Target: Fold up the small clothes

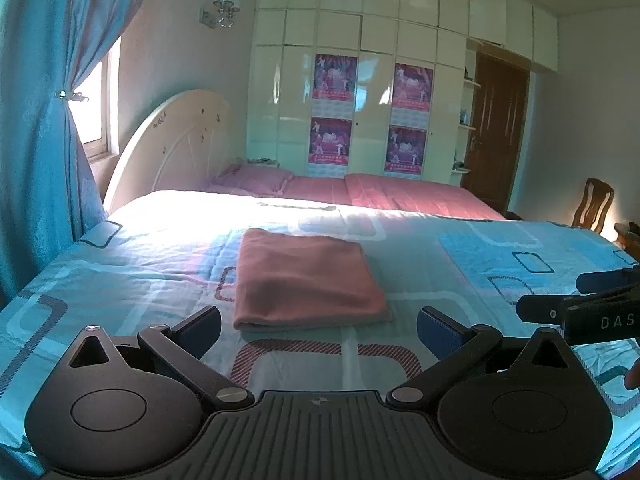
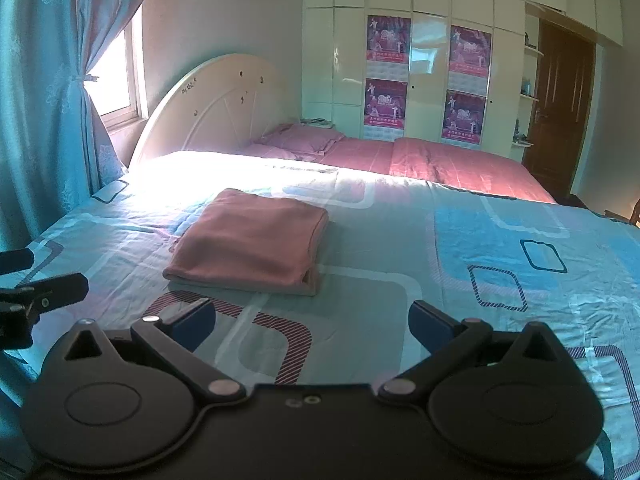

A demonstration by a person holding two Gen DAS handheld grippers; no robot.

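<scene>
A pink cloth lies folded into a neat rectangle on the blue patterned bedspread. In the right wrist view the same folded cloth sits ahead and to the left. My left gripper hovers just in front of the cloth's near edge, open, with nothing between its blue pads. My right gripper is also open and empty, a little short of the cloth and to its right. Each gripper shows at the edge of the other's view: the right one, the left one.
The bedspread covers a wide bed with a cream headboard. Pink bedding lies at the far side. White wardrobes with posters, a brown door, a wooden chair and blue curtains surround the bed.
</scene>
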